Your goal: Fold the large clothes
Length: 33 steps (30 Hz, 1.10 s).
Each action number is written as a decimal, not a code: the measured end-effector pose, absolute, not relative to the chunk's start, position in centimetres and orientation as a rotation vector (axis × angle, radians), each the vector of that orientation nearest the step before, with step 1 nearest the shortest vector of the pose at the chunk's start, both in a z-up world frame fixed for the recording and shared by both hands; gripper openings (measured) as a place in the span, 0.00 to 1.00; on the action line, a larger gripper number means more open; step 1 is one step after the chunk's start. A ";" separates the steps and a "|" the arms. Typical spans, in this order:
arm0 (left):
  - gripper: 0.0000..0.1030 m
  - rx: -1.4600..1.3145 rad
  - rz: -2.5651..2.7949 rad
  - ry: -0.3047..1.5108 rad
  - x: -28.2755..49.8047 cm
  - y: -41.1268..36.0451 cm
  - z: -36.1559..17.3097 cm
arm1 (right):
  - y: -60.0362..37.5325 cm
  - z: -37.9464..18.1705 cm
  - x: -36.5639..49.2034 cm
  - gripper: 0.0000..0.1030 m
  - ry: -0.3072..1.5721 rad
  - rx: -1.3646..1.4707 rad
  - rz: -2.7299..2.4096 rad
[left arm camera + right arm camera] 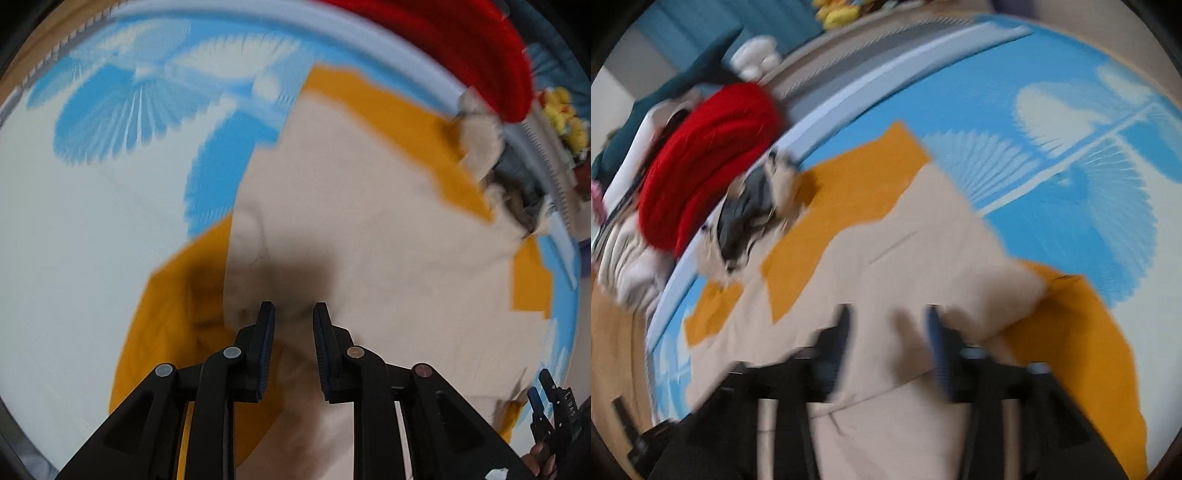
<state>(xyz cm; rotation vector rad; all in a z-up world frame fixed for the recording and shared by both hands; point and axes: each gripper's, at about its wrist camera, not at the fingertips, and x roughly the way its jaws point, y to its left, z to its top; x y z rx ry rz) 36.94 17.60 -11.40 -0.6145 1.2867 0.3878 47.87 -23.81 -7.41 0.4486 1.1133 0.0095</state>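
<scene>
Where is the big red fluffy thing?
The red fluffy thing lies at the far edge of the blue and white sheet, upper left in the right wrist view, just beyond the beige and orange garment.

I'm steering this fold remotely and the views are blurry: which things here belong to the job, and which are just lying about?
Belongs to the job:
- beige and mustard garment, spread on the blue-and-white bedsheet
- left gripper, open just above the beige cloth
- right gripper, open, nothing gripped

Lying about:
- red knit bundle at the bed's edge
- grey and cream crumpled clothing
- yellow plush toy
</scene>
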 end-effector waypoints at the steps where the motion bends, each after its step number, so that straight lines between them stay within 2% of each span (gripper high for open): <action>1: 0.18 -0.638 0.396 1.298 36.7 17.8 -11.8 | -23.8 -8.7 48.2 0.53 1.160 0.438 0.014; 4: 0.19 -0.633 0.387 1.276 36.9 17.6 -10.3 | -24.5 -11.5 48.9 0.53 1.270 0.406 -0.054; 5: 0.23 -0.626 0.368 1.258 37.0 17.3 -9.5 | -24.6 -12.2 49.0 0.53 1.304 0.389 -0.081; 8: 0.26 -0.563 0.335 1.208 37.5 16.4 -7.4 | -25.2 -11.7 48.7 0.53 1.307 0.392 -0.129; 14: 0.26 -0.445 0.343 1.132 37.6 15.7 -4.8 | -22.3 -5.6 47.7 0.53 1.107 0.243 -0.075; 20: 0.32 -0.385 0.344 1.080 37.8 14.8 -3.0 | -17.0 0.6 46.5 0.53 0.841 0.016 0.081; 28: 0.41 -0.351 0.327 0.998 37.3 13.7 -0.4 | -16.4 2.8 44.8 0.53 0.786 -0.018 0.128; 33: 0.53 -0.297 0.299 0.954 37.2 12.5 1.4 | -17.1 3.8 44.5 0.53 0.762 -0.003 0.131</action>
